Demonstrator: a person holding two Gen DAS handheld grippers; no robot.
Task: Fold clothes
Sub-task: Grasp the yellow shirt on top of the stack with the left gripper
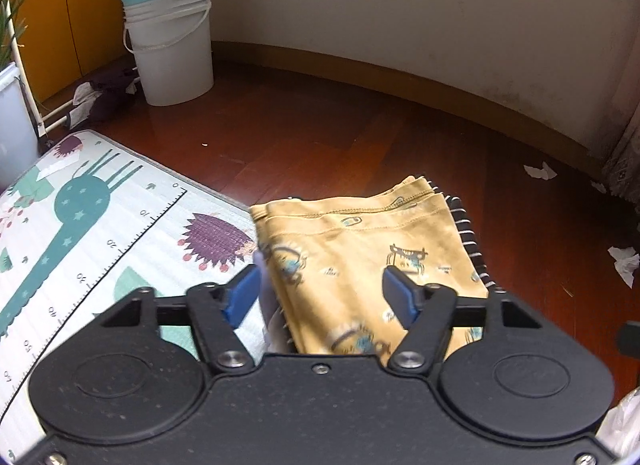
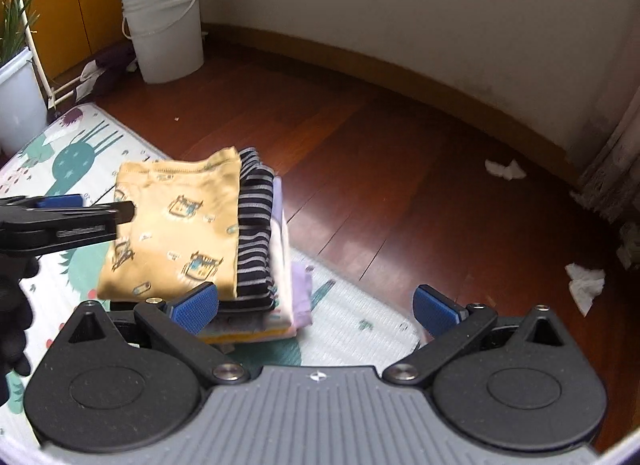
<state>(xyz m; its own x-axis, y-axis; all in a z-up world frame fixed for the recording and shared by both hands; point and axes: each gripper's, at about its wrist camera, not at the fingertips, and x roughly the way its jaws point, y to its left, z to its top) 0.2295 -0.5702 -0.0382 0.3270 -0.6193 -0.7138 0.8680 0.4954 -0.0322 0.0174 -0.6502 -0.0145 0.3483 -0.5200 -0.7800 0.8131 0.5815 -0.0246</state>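
A folded yellow printed garment point(image 1: 360, 249) point(image 2: 176, 225) tops a stack of folded clothes on the play mat point(image 1: 100, 225) point(image 2: 360, 325). Under it lies a black-and-white striped garment point(image 2: 256, 233) point(image 1: 468, 233), then pale lilac and white pieces point(image 2: 298, 289). My left gripper point(image 1: 320, 297) point(image 2: 96, 207) hovers at the stack's left side. Its jaws stand apart, with the left part of the yellow garment between the blue pads point(image 1: 400, 297), which are not seen pressing on it. My right gripper point(image 2: 316, 309) is open near the stack's front right corner and holds nothing.
A white bucket with a teal rim point(image 1: 172, 49) point(image 2: 164, 33) stands by the wall on the dark wooden floor point(image 2: 400, 185). Crumpled tissue scraps point(image 2: 584, 285) point(image 1: 540, 171) lie to the right. At far left are a potted plant point(image 2: 16, 105) and a black-gloved hand point(image 2: 12, 305).
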